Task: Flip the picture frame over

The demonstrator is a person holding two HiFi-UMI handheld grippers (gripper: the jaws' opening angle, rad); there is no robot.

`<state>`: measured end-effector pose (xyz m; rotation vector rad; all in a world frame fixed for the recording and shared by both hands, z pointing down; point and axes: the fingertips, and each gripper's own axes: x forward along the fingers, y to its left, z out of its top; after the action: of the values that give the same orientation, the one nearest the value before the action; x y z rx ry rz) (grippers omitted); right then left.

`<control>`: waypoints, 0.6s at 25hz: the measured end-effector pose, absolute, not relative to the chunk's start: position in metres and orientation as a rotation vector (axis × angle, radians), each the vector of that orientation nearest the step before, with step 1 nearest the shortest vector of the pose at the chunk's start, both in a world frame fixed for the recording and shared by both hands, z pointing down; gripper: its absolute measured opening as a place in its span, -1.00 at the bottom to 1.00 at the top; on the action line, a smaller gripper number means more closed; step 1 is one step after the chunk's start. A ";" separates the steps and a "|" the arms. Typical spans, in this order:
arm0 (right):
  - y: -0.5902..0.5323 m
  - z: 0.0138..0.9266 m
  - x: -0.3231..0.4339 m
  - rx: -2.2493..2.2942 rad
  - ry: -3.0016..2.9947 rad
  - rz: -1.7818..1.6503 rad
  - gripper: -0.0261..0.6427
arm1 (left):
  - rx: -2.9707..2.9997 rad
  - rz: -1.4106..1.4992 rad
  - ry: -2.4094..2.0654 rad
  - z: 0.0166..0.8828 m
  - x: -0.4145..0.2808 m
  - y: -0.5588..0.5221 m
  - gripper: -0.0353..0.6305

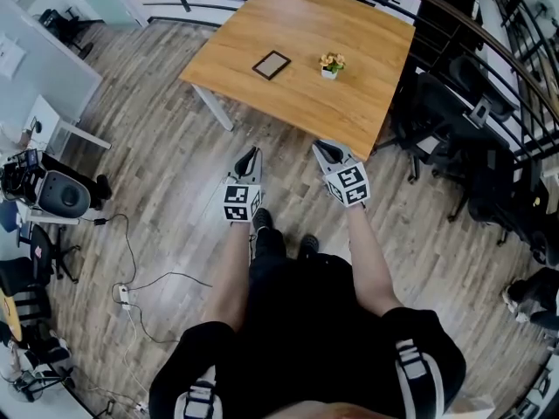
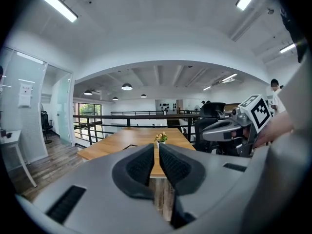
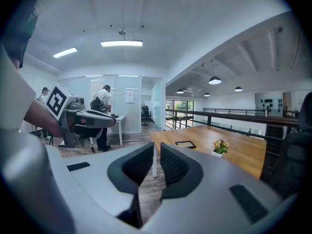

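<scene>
Wooden table (image 1: 349, 103) ahead, across a stretch of plank floor (image 1: 157, 147), well apart from both tools. Left tool (image 1: 251, 153) and right tool (image 1: 325, 147) held out in front of the body, short of the table's near corner and aimed roughly toward it. Left tool's jaws together, nothing in them. Right tool's jaws barely parted, only a thin slit, likewise empty.

Picture frame (image 1: 272, 64) flat near the middle of the table, dark border round a pale centre, untouched. Impossible to tell front from back at this range. Small pot of flowers (image 1: 331, 64) to its right in the head view, near it but not touching.

Judging by all this, no part of the flip begun. Left to do:
- Reach the table.
- Spread the jaws and catch an edge of the frame.
- Lift it, turn it over and lay it back down on its other face.

Probably fiddly at the pickup, with only a thin rim to grab on a flat-lying frame. Worth staying clear of the flowers.
</scene>
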<state>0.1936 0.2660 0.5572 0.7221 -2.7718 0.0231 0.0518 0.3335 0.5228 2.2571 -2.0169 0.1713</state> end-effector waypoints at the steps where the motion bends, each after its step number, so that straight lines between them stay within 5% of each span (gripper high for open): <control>1: 0.265 0.556 0.193 0.727 -2.778 0.027 -0.70 | 2.259 0.160 -2.017 0.521 0.051 0.333 -0.82; 4: 0.262 0.552 0.191 0.740 -2.801 0.043 -0.26 | 2.256 0.120 -1.999 0.521 0.050 0.331 -0.77; 5: 0.261 0.551 0.191 0.743 -2.806 0.046 -0.14 | 2.253 0.108 -1.982 0.523 0.051 0.329 -0.56; 6: 0.261 0.551 0.190 0.746 -2.809 0.047 -0.08 | 2.251 0.101 -1.963 0.526 0.051 0.328 -0.38; 15: 0.253 0.554 0.175 0.762 -2.820 0.029 0.39 | 2.229 0.084 -1.930 0.537 0.039 0.321 -0.17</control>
<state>0.1752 0.2527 0.5537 0.7619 -2.8199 0.0286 0.0393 0.3206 0.5368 2.2288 -1.9302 0.0841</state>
